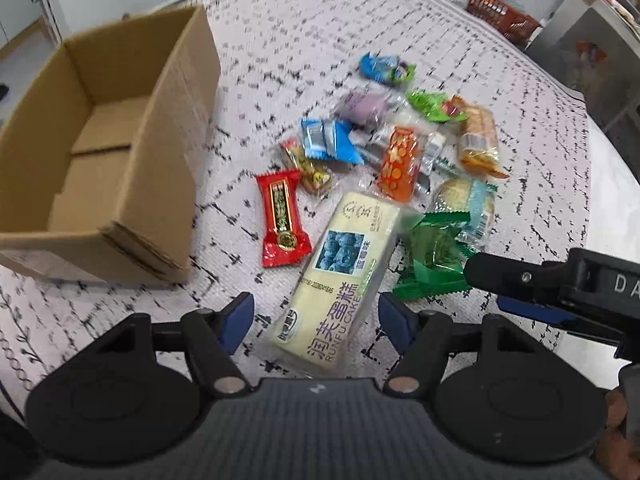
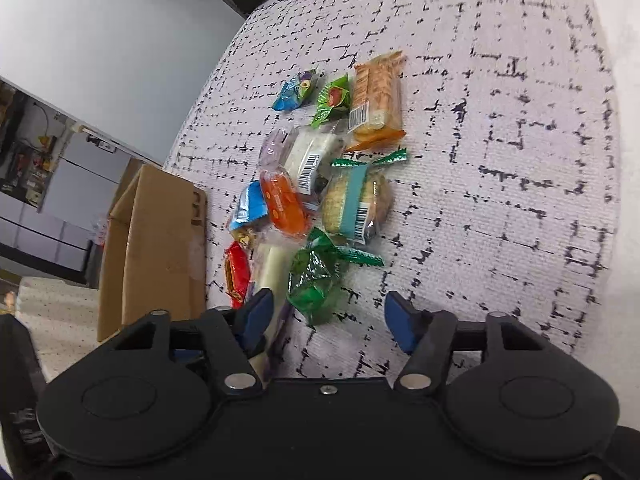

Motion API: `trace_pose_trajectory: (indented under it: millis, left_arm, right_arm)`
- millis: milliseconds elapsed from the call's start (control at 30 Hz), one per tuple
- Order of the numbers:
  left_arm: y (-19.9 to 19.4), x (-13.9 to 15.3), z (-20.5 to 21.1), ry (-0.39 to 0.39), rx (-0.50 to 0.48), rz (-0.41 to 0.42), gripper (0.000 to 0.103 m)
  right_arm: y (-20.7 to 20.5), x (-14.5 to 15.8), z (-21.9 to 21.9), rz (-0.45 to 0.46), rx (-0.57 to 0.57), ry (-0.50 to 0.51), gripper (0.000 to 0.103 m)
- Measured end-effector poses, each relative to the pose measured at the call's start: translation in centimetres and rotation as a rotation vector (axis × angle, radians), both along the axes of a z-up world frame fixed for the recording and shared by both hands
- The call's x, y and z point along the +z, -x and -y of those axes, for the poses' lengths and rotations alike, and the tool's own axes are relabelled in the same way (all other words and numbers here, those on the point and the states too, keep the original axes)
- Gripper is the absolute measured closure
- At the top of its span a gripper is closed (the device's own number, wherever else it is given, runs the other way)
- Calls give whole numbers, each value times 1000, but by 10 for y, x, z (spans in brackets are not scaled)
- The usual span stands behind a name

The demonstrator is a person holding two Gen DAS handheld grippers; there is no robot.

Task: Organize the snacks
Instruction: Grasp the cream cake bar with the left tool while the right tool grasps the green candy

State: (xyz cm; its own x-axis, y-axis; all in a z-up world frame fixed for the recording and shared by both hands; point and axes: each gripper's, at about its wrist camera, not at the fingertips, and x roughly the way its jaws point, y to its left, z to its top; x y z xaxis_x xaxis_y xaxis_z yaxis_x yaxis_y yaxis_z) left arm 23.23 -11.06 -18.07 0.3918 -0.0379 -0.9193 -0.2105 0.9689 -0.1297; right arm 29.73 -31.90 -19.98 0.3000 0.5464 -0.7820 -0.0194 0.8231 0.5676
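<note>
- Since the snacks lie in one loose pile beside the empty box [image 1: 120, 152], I work both grippers at its near edge.
- Left gripper [image 1: 316, 320]: jaws apart, straddling the cake bar [image 1: 340, 280], pads clear of the wrapper on both sides.
- Right gripper [image 2: 330, 320]: jaws apart, gripping nothing; the green pack [image 2: 312, 280] sits just ahead between the fingers, untouched.
- Box stands left of the pile, mouth up, ready for drops.
</note>
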Motion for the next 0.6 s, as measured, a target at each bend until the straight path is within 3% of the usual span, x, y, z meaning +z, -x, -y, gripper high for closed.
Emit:
trace_pose_trajectory:
  millis: [133,433,533,600]
  left_arm:
    - [-9,-19,-1,19,17,-73,46]
    - [2,-12,-3,27,30,-42,57]
    - [6,-8,-5,53,34,-35,69]
    - [8,-4,-6,56,37,-21,69]
  right_arm:
    - [-4,-4,-5,-8,38,2,44]
    - [-12,-10,-23,-1,61,2,45]
    - [-14,-14,-32,-14,84,29,71]
    - [-14,-16,-36,-28,94,46,81]
